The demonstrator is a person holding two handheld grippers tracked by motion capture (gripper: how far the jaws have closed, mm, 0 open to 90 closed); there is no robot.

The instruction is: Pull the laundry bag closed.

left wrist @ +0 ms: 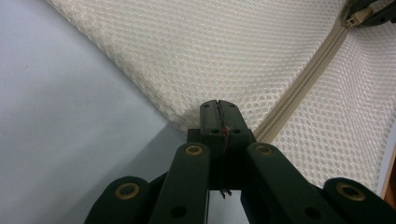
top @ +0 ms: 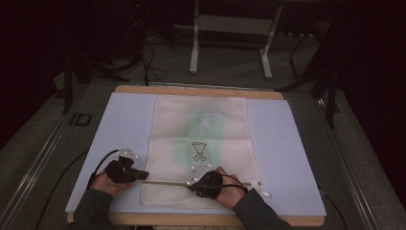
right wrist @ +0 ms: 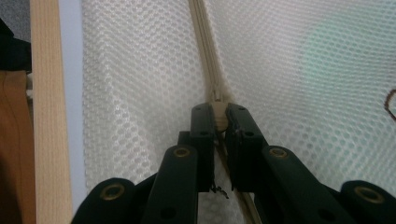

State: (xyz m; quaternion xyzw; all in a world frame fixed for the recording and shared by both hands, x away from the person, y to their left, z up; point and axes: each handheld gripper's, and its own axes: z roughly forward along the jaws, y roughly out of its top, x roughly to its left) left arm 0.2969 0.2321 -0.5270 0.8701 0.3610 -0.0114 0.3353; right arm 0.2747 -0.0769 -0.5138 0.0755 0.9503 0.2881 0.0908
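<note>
1. Nearest edge: wooden table lip (top: 191, 219), then the pale blue mat (top: 119, 120) covering the board. The person's forearms come in from the bottom of the high view.
2. Left gripper (top: 142, 175), jaws pressed together on the corner of the mesh bag (top: 201, 143) where the zipper (left wrist: 299, 88) ends. In the left gripper view the jaw tips meet with fabric pinched between them; the bag's edge runs off just beyond.
3. Right gripper (top: 191, 184), farther along the same zipper line, jaws narrowed onto the zipper pull (right wrist: 219, 119). The right gripper view shows the beige slider wedged between the two tips, zipper track running straight ahead.
4. Relation: the zipper lies flat across the bag's near end, between the two tools; left anchors the end, right holds the slider partway along. The slider also shows far off in the left gripper view (left wrist: 353, 17).
5. Risks, as judged: the small pull could slip from the jaws if drawn at an angle; loose mesh could bunch or catch in the slider should the left pinch let go; the whole bag might slide on the mat.
6. Farther: a greenish item (top: 201, 139) shows faintly through the mesh, with a dark goblet-like mark (top: 199, 150).
</note>
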